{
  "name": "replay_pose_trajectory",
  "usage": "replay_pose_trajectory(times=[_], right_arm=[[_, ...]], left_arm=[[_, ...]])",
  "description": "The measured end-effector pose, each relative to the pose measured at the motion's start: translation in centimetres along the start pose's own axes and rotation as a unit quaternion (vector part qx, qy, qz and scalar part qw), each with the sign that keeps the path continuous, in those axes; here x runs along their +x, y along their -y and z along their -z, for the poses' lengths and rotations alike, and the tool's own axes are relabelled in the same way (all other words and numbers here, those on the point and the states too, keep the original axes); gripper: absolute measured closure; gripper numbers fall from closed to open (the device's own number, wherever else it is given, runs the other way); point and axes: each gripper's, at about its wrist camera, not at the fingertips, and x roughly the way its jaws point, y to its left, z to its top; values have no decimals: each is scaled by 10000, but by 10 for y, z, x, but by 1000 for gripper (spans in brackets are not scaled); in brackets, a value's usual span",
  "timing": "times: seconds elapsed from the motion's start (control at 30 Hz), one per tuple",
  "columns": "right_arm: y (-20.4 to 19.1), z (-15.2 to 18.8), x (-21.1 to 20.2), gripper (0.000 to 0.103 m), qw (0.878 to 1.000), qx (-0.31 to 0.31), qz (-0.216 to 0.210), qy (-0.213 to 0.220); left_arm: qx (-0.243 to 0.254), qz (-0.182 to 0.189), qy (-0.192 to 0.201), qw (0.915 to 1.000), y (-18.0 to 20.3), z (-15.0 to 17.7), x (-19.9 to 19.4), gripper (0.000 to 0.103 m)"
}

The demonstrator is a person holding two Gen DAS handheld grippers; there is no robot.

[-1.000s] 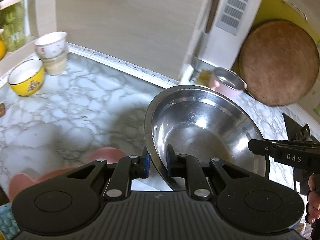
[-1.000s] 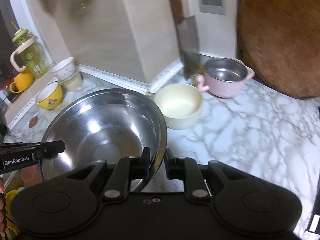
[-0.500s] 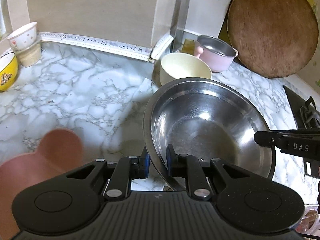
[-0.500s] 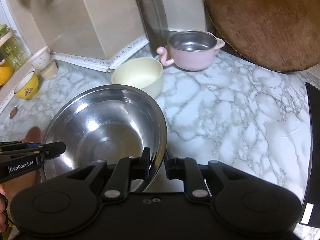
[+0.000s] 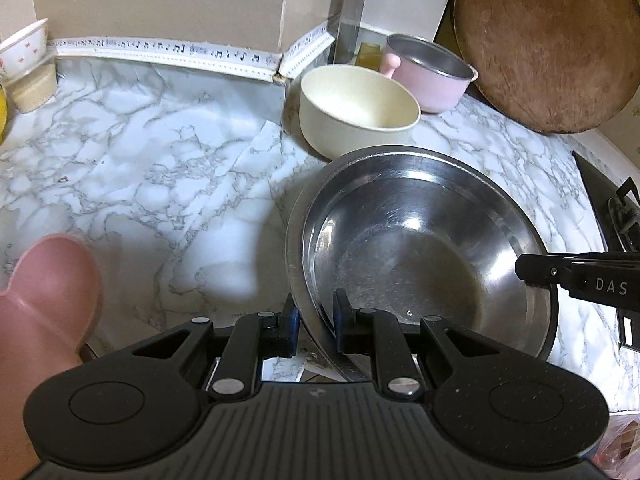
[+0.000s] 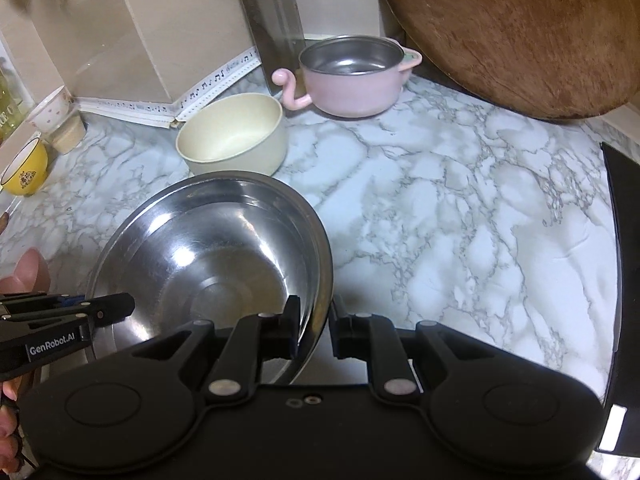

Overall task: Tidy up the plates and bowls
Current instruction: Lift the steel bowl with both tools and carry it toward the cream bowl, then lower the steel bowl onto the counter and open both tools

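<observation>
**Steel bowl carried by two grippers over a marble counter**

We see the left gripper (image 5: 316,322) clamped on the near-left rim of the steel bowl (image 5: 420,240), and the right gripper (image 6: 314,326) clamped on its opposite rim — both pinch the thin metal edge. The bowl sits low over the marble counter (image 6: 460,208), just in front of a cream bowl (image 6: 234,140); a pink pot (image 6: 352,76) stands farther back, beside a round wooden board (image 6: 520,32).

Both wrist cameras peer steeply down, close over one steel bowl (image 5: 420,248) (shared from opposite rims).
</observation>
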Motion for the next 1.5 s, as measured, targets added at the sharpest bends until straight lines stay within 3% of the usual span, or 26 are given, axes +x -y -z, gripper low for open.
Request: replay_pose_trajectory(times=[0.57, 0.9, 1.0, 1.07, 1.13, 1.43, 1.47, 1.5], right_arm=[[5, -2, 10, 86, 9997, 213, -8, -128], [7, -5, -3, 85, 9998, 198, -1, 87], [6, -6, -8, 84, 9997, 181, -26, 180], [6, -7, -11, 84, 9996, 183, -69, 205], [5, -7, -14, 83, 9995, 173, -79, 236], [-6, -14, -31, 77, 9993, -86, -194, 321], [-8, -15, -34, 74, 9991, -134, -196, 358], [-9, -17, -37, 63, 9988, -181, -216, 405]], left_arm=[[120, 125, -90, 9998, -1, -5, 5, 87], [102, 214, -29, 9997, -8, -7, 2, 86], [79, 269, 38, 9996, -11, -8, -2, 75], [60, 257, 116, 9996, -13, -8, -5, 58], [75, 240, 231, 9994, -14, -8, -10, 48], [208, 293, 495, 9981, -12, -23, -36, 43], [223, 316, 553, 9977, -11, -27, -40, 39], [242, 333, 636, 9971, -10, -30, -45, 37]])
